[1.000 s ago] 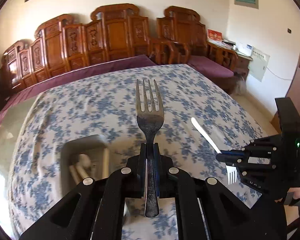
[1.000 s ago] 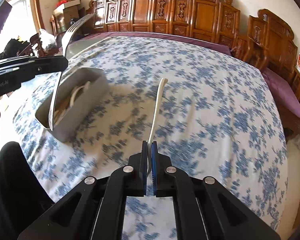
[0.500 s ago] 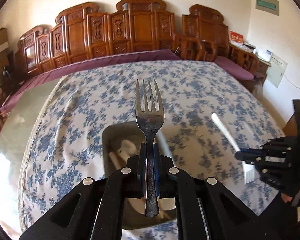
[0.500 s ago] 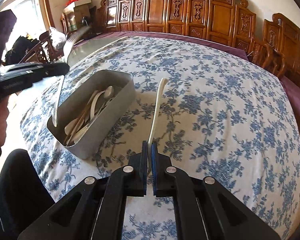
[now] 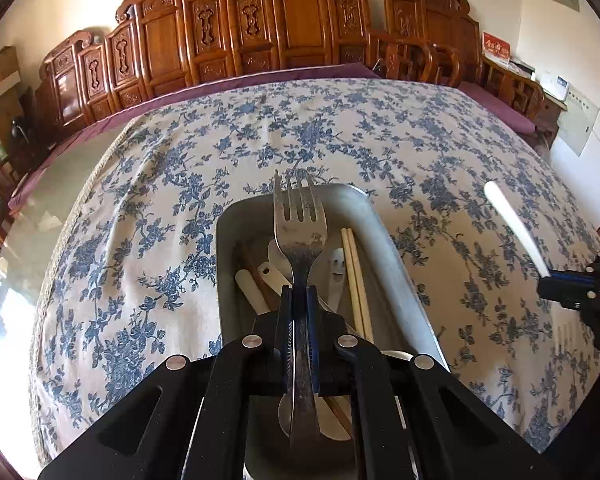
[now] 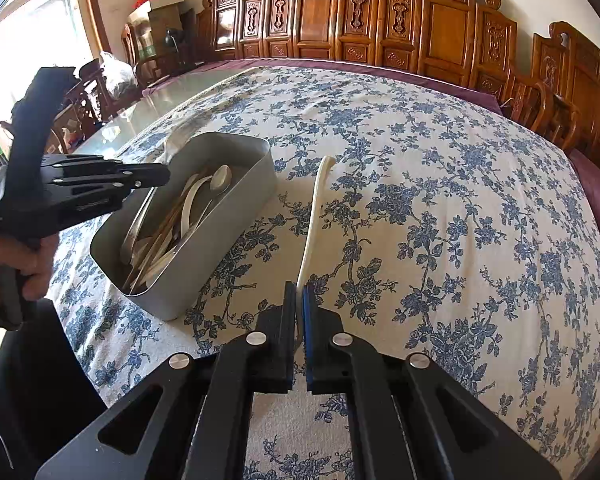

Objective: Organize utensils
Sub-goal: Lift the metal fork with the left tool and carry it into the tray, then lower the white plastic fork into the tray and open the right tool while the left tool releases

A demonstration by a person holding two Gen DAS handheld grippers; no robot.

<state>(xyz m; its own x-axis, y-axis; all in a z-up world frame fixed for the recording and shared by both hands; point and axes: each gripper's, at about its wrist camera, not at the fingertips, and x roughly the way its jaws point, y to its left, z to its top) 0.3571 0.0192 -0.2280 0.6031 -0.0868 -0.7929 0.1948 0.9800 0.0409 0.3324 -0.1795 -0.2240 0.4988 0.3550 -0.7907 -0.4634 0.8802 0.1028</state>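
Observation:
My left gripper [image 5: 299,294] is shut on a metal fork [image 5: 299,220], tines pointing forward, held above a grey metal utensil tray [image 5: 384,248]. The tray holds white spoons, chopsticks [image 5: 354,276] and other utensils. In the right wrist view the left gripper [image 6: 156,174] hovers over the tray's [image 6: 236,208] near left end. My right gripper [image 6: 299,292] is shut on a white plastic fork [image 6: 314,216], handle pointing forward, held above the tablecloth to the right of the tray. It also shows in the left wrist view [image 5: 548,280] with the white handle [image 5: 512,224].
The table wears a blue floral cloth [image 6: 440,200]; bare glass tabletop [image 5: 40,208] lies to the left. Carved wooden chairs [image 5: 292,28] line the far side. The person's hand [image 6: 16,264] holds the left gripper's handle.
My left gripper has moved over the tray with the metal fork; the tray now lies directly beneath it. The right gripper has shifted slightly, still holding the white fork.

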